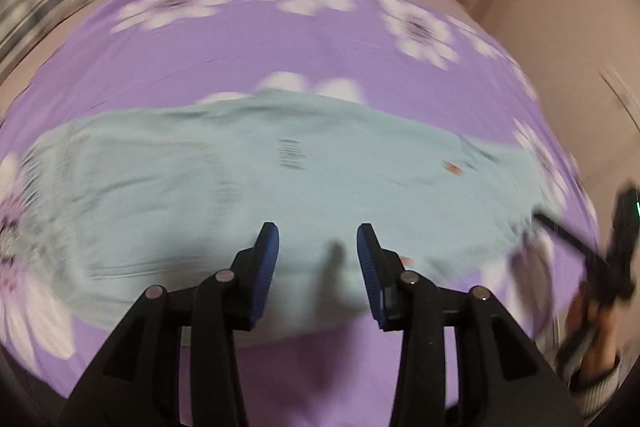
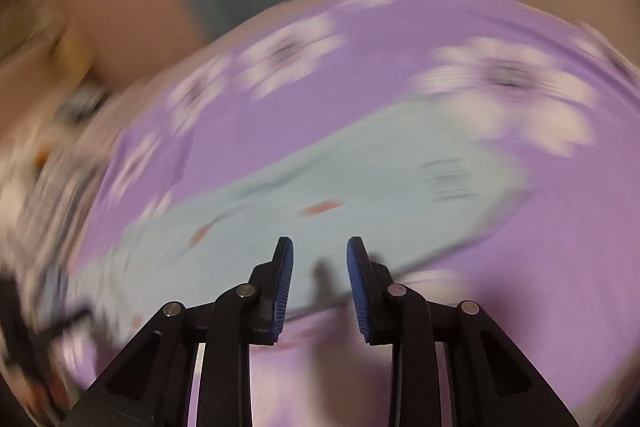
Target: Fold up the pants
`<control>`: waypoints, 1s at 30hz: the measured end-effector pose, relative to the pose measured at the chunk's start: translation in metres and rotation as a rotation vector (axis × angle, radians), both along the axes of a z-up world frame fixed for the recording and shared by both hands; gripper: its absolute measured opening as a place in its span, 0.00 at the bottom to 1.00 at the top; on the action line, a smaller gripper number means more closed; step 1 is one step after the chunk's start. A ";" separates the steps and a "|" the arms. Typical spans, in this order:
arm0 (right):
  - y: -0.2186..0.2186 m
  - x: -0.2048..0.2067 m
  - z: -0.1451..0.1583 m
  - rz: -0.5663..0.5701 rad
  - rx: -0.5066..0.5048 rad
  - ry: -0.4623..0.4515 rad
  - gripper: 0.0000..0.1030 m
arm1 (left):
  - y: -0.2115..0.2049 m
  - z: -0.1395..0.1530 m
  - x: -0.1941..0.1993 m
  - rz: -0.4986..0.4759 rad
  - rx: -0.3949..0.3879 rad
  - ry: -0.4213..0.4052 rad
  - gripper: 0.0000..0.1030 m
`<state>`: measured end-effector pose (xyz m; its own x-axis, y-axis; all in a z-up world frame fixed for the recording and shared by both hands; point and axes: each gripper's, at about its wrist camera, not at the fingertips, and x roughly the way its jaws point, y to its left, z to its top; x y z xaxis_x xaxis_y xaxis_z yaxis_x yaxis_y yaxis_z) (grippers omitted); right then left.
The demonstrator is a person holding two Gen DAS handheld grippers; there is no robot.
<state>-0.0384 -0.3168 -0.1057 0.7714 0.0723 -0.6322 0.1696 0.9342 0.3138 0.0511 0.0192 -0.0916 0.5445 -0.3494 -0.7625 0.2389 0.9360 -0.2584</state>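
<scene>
Pants (image 1: 256,187) spread long and flat across a purple sheet (image 1: 280,39) with white flowers, pale blue-green cloth, small orange marks and a dark print near the middle. Lying crosswise to the left gripper (image 1: 318,243), one end far to the left, the other running off toward the right edge. Waist or cuffs at which end: hard to say, with both views smeared by motion.

Left gripper parted, blue pads (image 1: 267,267) wide of each other, nothing between them. Poised above the near hem of the pants, about mid-length; touching or not, cannot tell. Faint shadow on the cloth just ahead of the gap.

Right gripper (image 2: 320,247) likewise parted and empty, pads (image 2: 285,279) apart, over the near edge of the same garment. Seen also at the far right of the left view as a dark blurred shape (image 1: 600,263) close to the pants' right end.

Step in hand, probably: an approach, both tools on their way to a grasp, no fold yet begun. Garment looks single-width already, perhaps legs laid one on the other, though the blur leaves that unsure.

Next move calls for: settling down until the blur stops, lower finger slid under the edge, closing on all layers at once rather than the top one. Matching pinch at each end, then a lift high enough to clear the sheet, so the flowered cloth beneath is not dragged along.
</scene>
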 end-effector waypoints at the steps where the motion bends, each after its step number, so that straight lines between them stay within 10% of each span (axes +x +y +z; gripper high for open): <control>1: 0.026 0.011 -0.003 0.072 -0.047 0.010 0.28 | 0.012 -0.003 0.002 0.048 0.012 0.000 0.38; 6: 0.103 0.027 -0.026 0.331 -0.159 0.055 0.26 | 0.081 -0.026 0.003 0.264 0.134 0.044 0.38; 12: 0.130 0.027 -0.030 0.518 -0.189 0.120 0.26 | 0.149 -0.025 -0.013 0.333 -0.101 0.078 0.18; 18: 0.131 0.075 0.005 0.544 0.012 0.058 0.26 | 0.134 -0.008 -0.010 0.287 -0.117 -0.005 0.50; 24: 0.170 0.149 0.022 0.558 0.055 0.048 0.30 | 0.135 -0.035 0.014 0.284 -0.100 0.049 0.50; 30: 0.208 0.219 -0.011 0.619 0.036 0.229 0.30 | 0.139 -0.035 0.008 0.245 -0.098 0.024 0.50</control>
